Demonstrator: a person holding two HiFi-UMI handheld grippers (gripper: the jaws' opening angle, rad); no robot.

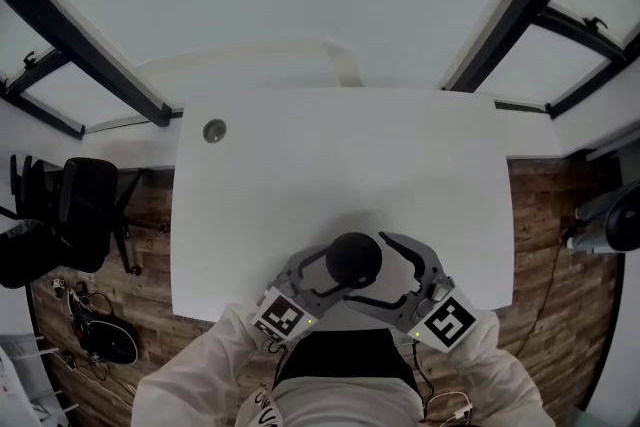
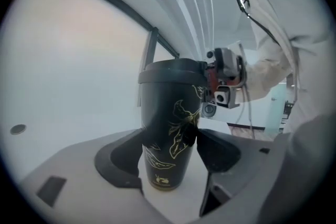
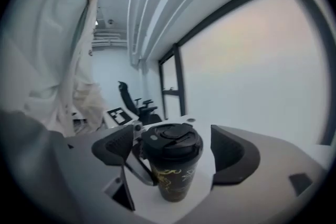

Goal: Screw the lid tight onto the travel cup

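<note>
Two sets of tongs are bracketing the travel cup (image 2: 168,128), which is standing upright near the tabletop's (image 1: 330,165) near edge with its lid (image 3: 172,139) on top. The left tongs (image 2: 170,149) are clamping the cup's body, while the right tongs (image 3: 170,149) are gaping level with the lid, either side of it, not touching.

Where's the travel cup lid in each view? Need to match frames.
Head view: lid low centre, a dark disc from above.
Left gripper view: lid at centre, side-on, atop the travel cup.
Right gripper view: lid low centre, top face showing.
Shared landmark: the white table under the cup.
</note>
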